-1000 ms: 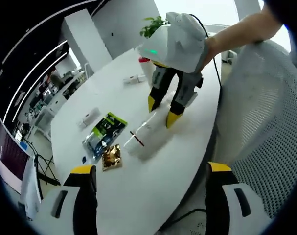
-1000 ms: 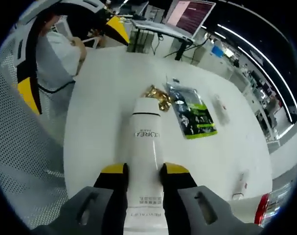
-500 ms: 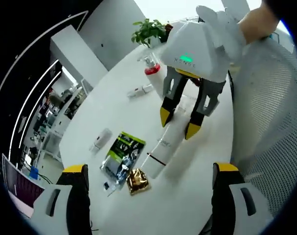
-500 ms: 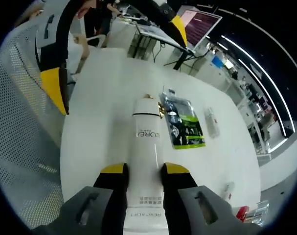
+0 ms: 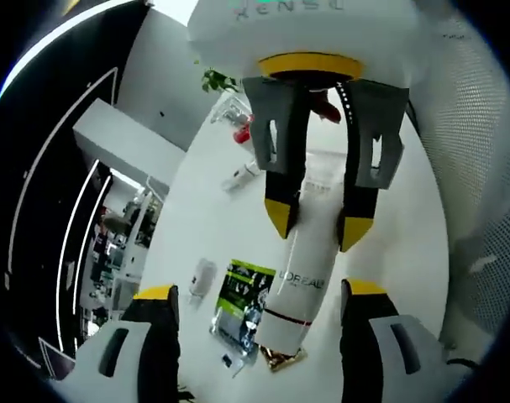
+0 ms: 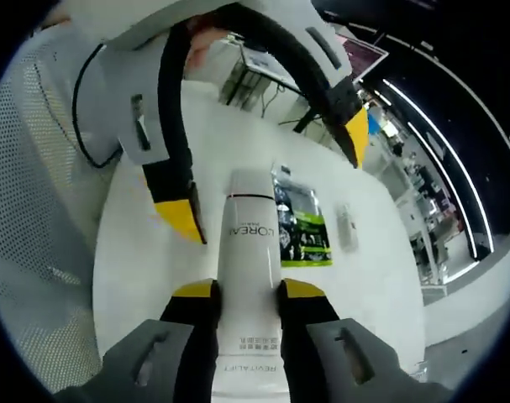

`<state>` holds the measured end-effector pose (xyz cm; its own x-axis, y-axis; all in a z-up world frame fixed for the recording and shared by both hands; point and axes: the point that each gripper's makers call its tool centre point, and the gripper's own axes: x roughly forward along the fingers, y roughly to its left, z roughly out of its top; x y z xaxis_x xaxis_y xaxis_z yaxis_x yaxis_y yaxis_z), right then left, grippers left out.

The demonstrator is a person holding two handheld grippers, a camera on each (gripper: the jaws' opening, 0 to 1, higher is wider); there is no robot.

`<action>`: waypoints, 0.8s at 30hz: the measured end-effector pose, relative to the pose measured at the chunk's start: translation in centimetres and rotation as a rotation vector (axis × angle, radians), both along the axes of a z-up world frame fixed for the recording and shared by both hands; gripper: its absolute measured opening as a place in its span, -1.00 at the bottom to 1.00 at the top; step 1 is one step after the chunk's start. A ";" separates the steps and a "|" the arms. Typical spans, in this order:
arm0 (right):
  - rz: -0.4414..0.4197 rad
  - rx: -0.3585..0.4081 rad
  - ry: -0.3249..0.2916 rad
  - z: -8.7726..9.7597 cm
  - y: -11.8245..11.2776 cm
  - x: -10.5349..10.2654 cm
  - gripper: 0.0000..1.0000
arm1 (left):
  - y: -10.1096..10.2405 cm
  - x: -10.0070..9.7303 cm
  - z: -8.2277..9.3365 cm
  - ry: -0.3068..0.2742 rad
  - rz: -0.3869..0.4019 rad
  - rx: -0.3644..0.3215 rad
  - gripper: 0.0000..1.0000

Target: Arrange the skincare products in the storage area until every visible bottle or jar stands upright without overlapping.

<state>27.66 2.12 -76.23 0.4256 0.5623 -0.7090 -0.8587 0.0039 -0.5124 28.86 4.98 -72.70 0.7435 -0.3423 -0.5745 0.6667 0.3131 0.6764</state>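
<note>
— Right gripper (image 6: 247, 299): what has it got?
— Its yellow-tipped jaws are clamped on a white L'Oreal bottle (image 6: 250, 252), gripping the lower body; the bottle's capped end points away, lifted above the white table (image 6: 145, 252).
— And the left gripper (image 5: 259, 302)?
— Jaws spread wide with nothing between them, one on each side of the bottle's capped end.
— What's around the bottle?
— Under its capped end lie a green-and-black packet (image 5: 238, 294) and a gold wrapper (image 5: 281, 358). Farther off on the table are a red-capped bottle (image 5: 243, 133) and a potted plant (image 5: 214, 81).
</note>
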 end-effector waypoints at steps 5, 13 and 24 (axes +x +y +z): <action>0.025 -0.008 -0.049 0.8 0.1 0.0 -0.46 | -0.5 -0.2 -0.4 -0.004 -0.023 -0.019 0.03; 0.081 -0.024 -0.110 1.5 0.8 -0.5 -0.46 | -1.4 -0.8 -1.1 0.007 -0.062 -0.017 -0.19; 0.163 -0.056 -0.161 1.4 1.7 -1.4 -0.46 | -0.8 -1.4 -2.5 0.070 -0.049 0.016 -0.14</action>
